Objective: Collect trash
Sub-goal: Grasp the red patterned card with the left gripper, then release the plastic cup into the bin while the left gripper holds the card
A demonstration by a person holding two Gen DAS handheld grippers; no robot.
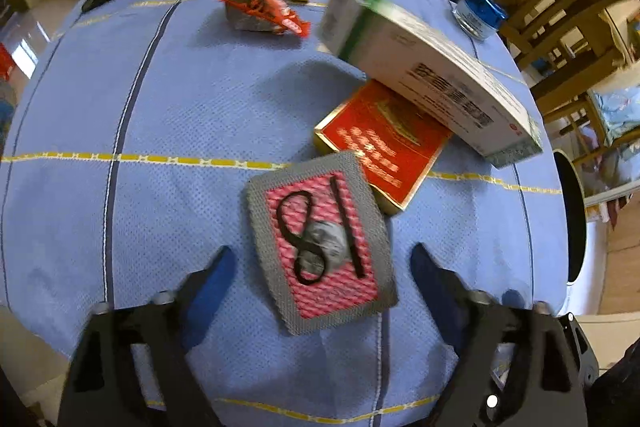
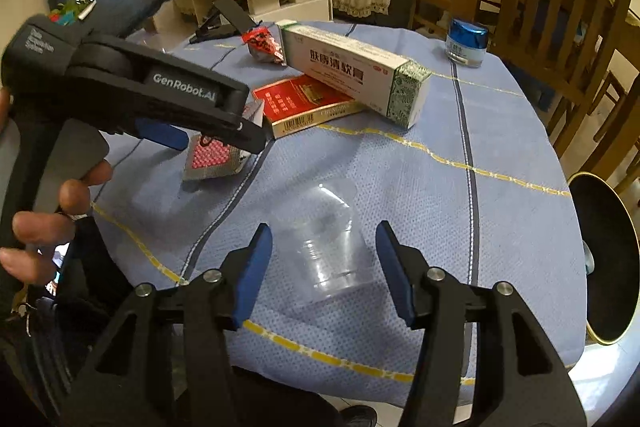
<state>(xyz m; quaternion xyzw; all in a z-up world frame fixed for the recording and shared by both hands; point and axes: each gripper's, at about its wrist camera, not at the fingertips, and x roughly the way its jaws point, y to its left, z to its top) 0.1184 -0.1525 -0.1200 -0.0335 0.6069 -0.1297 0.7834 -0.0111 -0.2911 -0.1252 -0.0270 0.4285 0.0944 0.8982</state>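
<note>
Since both claws hang over the desk [image 2: 500, 131] with jaws spread and nothing held, each has its own target. Left claw [image 1: 322, 267]: pink-and-grey sachet [image 1: 320, 243] lies flat between its fingertips, long axis running 12 to 6 o'clock. Right claw [image 2: 324, 259]: clear plastic cup [image 2: 328, 239] lies tipped on its side between the pads, mouth towards 12 o'clock. Judgement: each claw is nearest its own item.

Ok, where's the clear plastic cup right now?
Right wrist view: the clear plastic cup lies on its side on the blue tablecloth, between the open right hand-held gripper fingers.
</note>
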